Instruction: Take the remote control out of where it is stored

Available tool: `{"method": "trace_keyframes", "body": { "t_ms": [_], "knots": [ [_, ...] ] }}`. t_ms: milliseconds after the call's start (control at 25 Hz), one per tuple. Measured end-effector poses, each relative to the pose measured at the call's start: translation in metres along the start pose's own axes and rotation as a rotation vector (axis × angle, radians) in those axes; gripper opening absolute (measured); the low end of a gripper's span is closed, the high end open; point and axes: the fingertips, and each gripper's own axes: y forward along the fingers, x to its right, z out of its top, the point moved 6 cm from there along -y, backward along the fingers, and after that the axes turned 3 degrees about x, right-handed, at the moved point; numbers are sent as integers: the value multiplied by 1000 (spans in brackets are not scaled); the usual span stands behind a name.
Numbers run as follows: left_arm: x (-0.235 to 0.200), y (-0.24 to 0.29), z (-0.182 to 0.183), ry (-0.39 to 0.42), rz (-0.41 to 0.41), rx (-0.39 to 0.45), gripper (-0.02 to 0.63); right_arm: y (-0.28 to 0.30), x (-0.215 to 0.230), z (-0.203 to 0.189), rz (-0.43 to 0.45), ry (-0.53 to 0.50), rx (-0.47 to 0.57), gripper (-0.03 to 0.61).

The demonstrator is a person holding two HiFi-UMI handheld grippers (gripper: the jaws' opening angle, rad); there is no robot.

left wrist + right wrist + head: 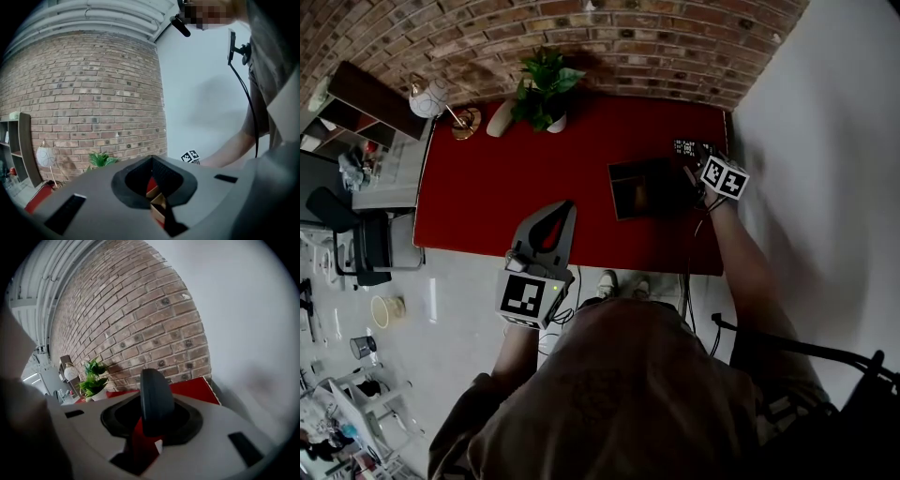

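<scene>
A black remote control [157,399] stands on end between the jaws of my right gripper [150,430], and its rounded tip rises through the opening in the grey housing. In the head view the remote control [694,148] shows its buttons at the far right of the red table [487,197], just beyond the right gripper [694,171] with its marker cube. A dark open box [623,192] with a brown inside lies directly left of that gripper. My left gripper [548,234] hovers over the table's near edge, its jaws [157,201] hidden under the housing.
A potted plant [544,89] and a round lamp [431,98] stand at the table's far edge against the brick wall. A white wall runs close along the table's right side. Shelves and a chair [356,234] stand on the floor to the left.
</scene>
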Motion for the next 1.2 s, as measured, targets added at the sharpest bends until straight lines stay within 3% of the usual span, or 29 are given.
{"method": "trace_keyframes", "body": {
  "t_ms": [240, 440, 760, 960, 1200],
  "knots": [
    [-1, -1, -4, -6, 15, -19, 11, 11, 19, -17, -42, 61, -48, 121],
    [0, -2, -9, 6, 18, -38, 11, 17, 24, -31, -26, 76, -108, 121],
    [0, -3, -12, -5, 24, -43, 11, 16, 28, -40, -39, -21, -186, 123],
    [3, -1, -12, -3, 15, -38, 11, 13, 30, -37, -71, -130, -228, 191],
    [5, 1, -9, -5, 1, -31, 11, 0, 40, -38, -147, -184, -306, 213]
  ]
}}
